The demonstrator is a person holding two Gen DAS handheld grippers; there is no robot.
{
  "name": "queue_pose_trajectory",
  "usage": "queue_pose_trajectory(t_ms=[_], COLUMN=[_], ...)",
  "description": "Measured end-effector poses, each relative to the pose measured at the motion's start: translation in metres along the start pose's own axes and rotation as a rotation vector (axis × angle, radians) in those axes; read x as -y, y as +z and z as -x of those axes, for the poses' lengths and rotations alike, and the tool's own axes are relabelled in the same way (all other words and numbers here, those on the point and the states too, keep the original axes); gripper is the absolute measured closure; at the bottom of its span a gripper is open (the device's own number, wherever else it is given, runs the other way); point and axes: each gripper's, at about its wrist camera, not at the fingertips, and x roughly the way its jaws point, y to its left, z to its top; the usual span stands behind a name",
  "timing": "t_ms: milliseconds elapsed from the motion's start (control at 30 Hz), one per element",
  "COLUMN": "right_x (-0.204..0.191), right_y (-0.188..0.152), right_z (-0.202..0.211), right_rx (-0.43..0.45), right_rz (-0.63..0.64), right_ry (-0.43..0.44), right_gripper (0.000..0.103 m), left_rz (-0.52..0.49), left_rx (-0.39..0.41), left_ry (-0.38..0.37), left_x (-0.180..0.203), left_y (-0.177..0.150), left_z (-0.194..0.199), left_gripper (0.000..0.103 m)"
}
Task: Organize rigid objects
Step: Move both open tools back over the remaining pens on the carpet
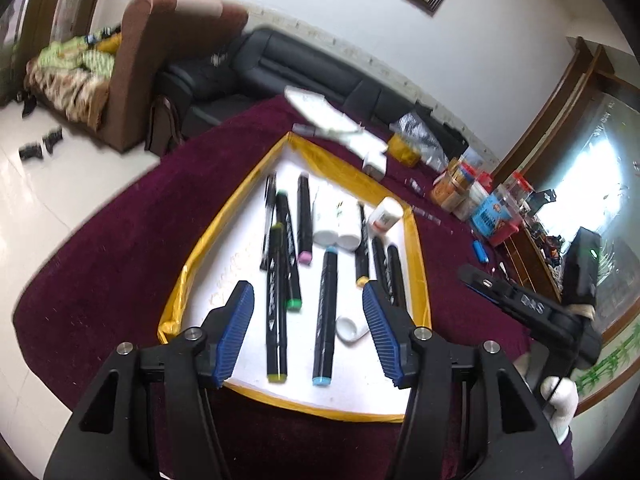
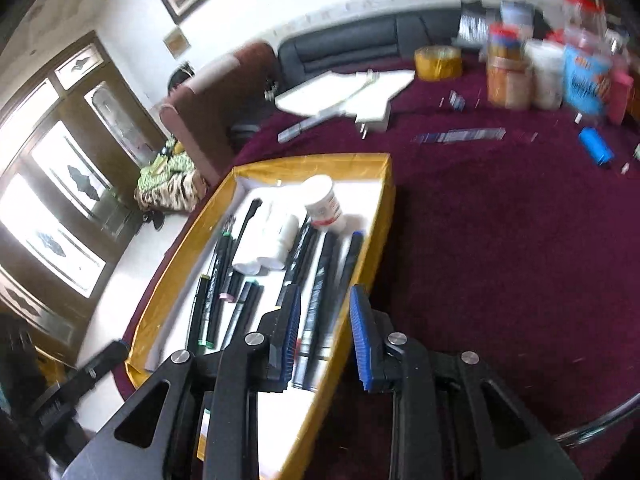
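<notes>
A shallow white tray with a yellow taped rim (image 1: 416, 248) lies on the maroon cloth. It holds several black markers, among them a blue-capped one (image 1: 325, 312) and a yellow-capped one (image 1: 276, 304), two white bottles (image 1: 336, 220), a small white jar (image 1: 385, 214) and a white cap (image 1: 349, 329). My left gripper (image 1: 308, 336) is open and empty above the tray's near end. My right gripper (image 2: 324, 332) is open and empty over the tray's right rim (image 2: 380, 216), above the markers (image 2: 320, 288). The jar (image 2: 325, 204) shows there too.
On the cloth beyond the tray are white papers (image 1: 324, 116), a white plug adapter (image 2: 372, 114), a tape roll (image 2: 438, 62), several jars and tins (image 2: 540, 72) and a blue lighter (image 2: 596, 146). Sofas stand behind the table. The right gripper's body (image 1: 532, 312) shows in the left view.
</notes>
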Motion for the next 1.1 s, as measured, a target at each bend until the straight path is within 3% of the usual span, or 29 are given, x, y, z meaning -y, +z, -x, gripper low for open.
queue_pose_trajectory(t_ms=[67, 100, 133, 200, 267, 333, 467, 600, 733, 900, 967, 1100], right_x=[0.009, 0.013, 0.021, 0.036, 0.06, 0.089, 0.17, 0.238, 0.282, 0.304, 0.312, 0.317], right_y=[-0.005, -0.008, -0.015, -0.026, -0.039, -0.046, -0.054, -0.075, -0.083, -0.089, -0.095, -0.097], right_z=[0.026, 0.041, 0.063, 0.092, 0.121, 0.139, 0.153, 0.159, 0.16, 0.153, 0.15, 0.153], right_rx=[0.091, 0.145, 0.231, 0.358, 0.492, 0.548, 0.434, 0.372, 0.346, 0.351, 0.351, 0.379], right_rz=[0.041, 0.058, 0.082, 0.106, 0.097, 0.046, -0.144, -0.33, -0.423, -0.451, -0.469, -0.5], right_ry=[-0.042, -0.069, -0.123, -0.214, -0.317, -0.405, -0.466, -0.448, -0.412, -0.373, -0.344, -0.277], right_gripper=[0.073, 0.065, 0.059, 0.026, 0.008, 0.006, 0.006, 0.006, 0.006, 0.006, 0.006, 0.006], left_rz=[-0.045, -0.067, -0.095, -0.14, -0.184, -0.231, -0.313, -0.441, -0.574, -0.716, -0.775, -0.879], left_rx=[0.098, 0.136, 0.179, 0.248, 0.238, 0.176, 0.025, -0.132, -0.212, -0.294, -0.304, -0.37], left_ry=[0.002, 0.0, -0.008, -0.037, -0.104, -0.144, -0.19, -0.239, -0.266, -0.263, -0.23, -0.217], left_x=[0.011, 0.017, 0.025, 0.042, 0.059, 0.08, 0.125, 0.184, 0.239, 0.292, 0.308, 0.328], left_y=[0.0, 0.0, -0.001, -0.001, -0.001, -0.003, -0.019, -0.049, -0.077, -0.114, -0.125, -0.14], left_z=[0.017, 0.024, 0.032, 0.045, 0.044, 0.032, -0.003, -0.044, -0.07, -0.103, -0.119, -0.15], left_gripper=[0.048, 0.042, 0.028, 0.013, 0.011, 0.011, 0.011, 0.011, 0.011, 0.011, 0.015, 0.043])
